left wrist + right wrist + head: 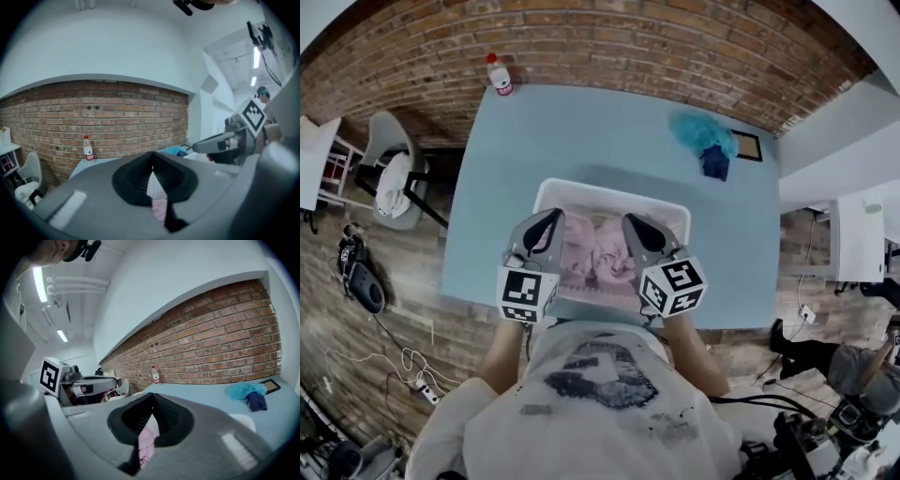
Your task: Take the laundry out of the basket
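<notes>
The basket [609,190] runs long 9-to-3, holding pink laundry [600,253]. Left gripper [555,216] and right gripper [630,221], jaws closed together, point to 12. Their own views show only laundry slivers.

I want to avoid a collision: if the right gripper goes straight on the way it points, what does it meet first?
The right gripper points about level over the table, so probably the water bottle by the brick wall first; depth is unclear.

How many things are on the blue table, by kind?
white basket: 1
pink laundry heap in it: 1
bottle: 1
loose cloths: 2, the turquoise cloth and the dark blue cloth
dark frame: 1
Total: 6
</notes>
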Demonstrator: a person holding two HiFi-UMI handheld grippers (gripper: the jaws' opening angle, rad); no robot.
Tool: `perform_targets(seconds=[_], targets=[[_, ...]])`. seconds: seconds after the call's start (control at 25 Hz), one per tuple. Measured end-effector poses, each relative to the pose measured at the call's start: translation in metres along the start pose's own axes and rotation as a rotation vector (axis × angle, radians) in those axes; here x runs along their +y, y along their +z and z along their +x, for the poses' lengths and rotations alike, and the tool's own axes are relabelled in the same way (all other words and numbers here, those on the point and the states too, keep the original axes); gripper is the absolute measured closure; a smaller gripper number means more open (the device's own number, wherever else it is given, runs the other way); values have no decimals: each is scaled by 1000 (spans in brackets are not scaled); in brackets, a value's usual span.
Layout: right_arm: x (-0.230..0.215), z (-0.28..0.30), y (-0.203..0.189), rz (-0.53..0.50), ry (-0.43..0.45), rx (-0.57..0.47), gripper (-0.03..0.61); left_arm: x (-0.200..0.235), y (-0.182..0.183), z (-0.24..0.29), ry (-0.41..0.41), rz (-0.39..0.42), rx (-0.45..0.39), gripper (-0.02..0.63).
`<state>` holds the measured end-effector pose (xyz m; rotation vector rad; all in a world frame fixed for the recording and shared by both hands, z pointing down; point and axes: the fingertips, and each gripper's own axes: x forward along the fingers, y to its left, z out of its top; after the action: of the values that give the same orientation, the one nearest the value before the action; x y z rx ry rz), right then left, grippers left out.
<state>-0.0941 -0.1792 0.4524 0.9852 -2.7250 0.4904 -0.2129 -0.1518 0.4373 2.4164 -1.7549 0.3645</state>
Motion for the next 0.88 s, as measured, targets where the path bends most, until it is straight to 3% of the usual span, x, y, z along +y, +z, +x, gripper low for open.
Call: perform_targets(seconds=[0.28, 0.32, 0.52, 0.76, 0.88], targets=[[9, 11, -17, -48, -20, 100, 571, 24, -16, -9, -9, -18, 12, 623], [11, 14, -20, -52, -7, 117, 504, 27, -18, -10, -7, -22, 17, 622], [25, 27, -33, -80, 63, 183, 429, 43, -23, -13, 21, -45, 28, 621], [43, 47, -48, -111, 185, 242, 252, 55, -34, -14, 50, -75, 49, 623], [49, 56, -56, -133, 234, 266, 215, 56, -37, -13, 59, -81, 55, 623]])
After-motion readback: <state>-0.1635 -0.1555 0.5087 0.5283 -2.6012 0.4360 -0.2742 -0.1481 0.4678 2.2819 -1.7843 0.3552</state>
